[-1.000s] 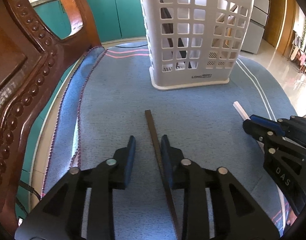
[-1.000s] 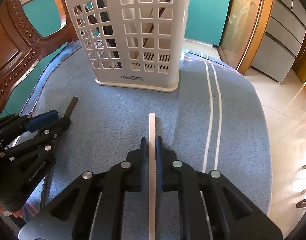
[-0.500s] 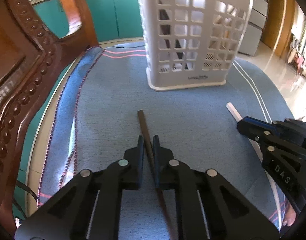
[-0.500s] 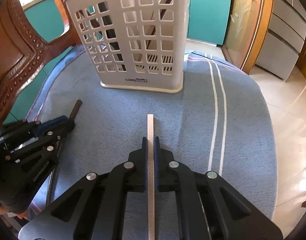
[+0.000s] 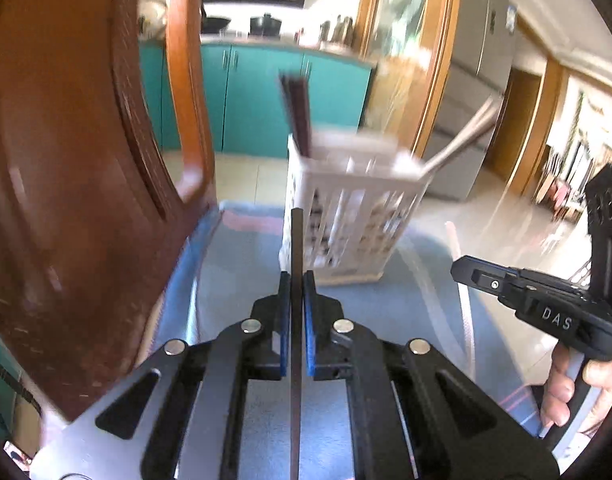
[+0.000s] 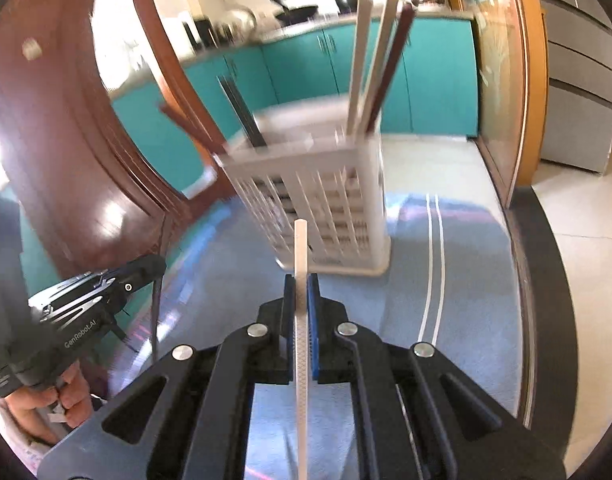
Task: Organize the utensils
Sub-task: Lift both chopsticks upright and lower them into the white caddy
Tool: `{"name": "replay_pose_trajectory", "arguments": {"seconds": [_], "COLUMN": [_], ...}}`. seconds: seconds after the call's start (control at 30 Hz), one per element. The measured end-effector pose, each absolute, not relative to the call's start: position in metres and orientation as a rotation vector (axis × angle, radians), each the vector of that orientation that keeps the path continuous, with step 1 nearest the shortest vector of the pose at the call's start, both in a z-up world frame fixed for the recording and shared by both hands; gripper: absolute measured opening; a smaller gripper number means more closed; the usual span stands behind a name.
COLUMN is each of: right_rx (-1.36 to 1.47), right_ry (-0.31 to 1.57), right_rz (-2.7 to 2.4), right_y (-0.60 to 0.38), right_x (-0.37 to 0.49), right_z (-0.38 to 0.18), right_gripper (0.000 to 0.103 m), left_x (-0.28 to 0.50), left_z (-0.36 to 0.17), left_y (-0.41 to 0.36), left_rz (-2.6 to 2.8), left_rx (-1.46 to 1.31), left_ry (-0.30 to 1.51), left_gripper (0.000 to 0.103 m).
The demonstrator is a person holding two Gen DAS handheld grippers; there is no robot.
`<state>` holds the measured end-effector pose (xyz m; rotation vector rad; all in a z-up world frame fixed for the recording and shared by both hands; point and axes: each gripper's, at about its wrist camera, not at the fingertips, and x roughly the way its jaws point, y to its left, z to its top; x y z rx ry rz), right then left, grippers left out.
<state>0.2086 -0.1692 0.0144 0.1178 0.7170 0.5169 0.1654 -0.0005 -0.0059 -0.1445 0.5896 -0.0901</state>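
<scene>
My left gripper (image 5: 296,280) is shut on a dark brown chopstick (image 5: 296,248), held up off the blue cloth (image 5: 241,264) and pointing toward the white slotted basket (image 5: 346,224). My right gripper (image 6: 301,282) is shut on a white chopstick (image 6: 300,256), also lifted and aimed at the basket (image 6: 326,208). Several chopsticks, dark and white, stand in the basket. Each gripper shows in the other's view: the right gripper (image 5: 462,270) at the right edge, the left gripper (image 6: 153,266) at the lower left, with a hand (image 6: 37,404) on its handle.
A carved wooden chair (image 5: 65,184) rises close on the left of the table. Teal cabinets (image 5: 257,96) and a tiled floor lie beyond. White stripes (image 6: 432,264) run along the cloth to the right of the basket. The scene is motion-blurred.
Both grippers shut on their chopsticks and rose from the cloth, lifting them. The views now tilt up, so the basket's top and the chopsticks in it show.
</scene>
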Motion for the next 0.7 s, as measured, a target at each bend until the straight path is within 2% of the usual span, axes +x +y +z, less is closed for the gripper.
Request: {"name": "replay_pose_trajectory", "arguments": {"seconds": [0.2, 0.47, 0.57, 0.7], "right_rx": [0.179, 0.218, 0.241, 0.201], "right_ry": [0.566, 0.225, 0.102, 0.076], "right_rz": [0.557, 0.491, 0.436, 0.357], "right_y": [-0.193, -0.205, -0.208, -0.195], "right_x": [0.188, 0.197, 0.210, 0.232], "right_z": [0.077, 0.180, 0.188, 0.169], "right_gripper": [0.006, 0.006, 0.006, 0.006], "left_x": [0.139, 0.144, 0.159, 0.192], "left_z": [0.055, 0.158, 0.165, 0.150], "left_y": [0.007, 0.023, 0.024, 0.023], "left_rz": [-0.134, -0.112, -0.072, -0.051], "left_rx": [-0.200, -0.254, -0.254, -0.292], "left_ry": [0.426, 0.064, 0.006, 0.053], "left_gripper": [0.007, 0.007, 0.007, 0.007]}}
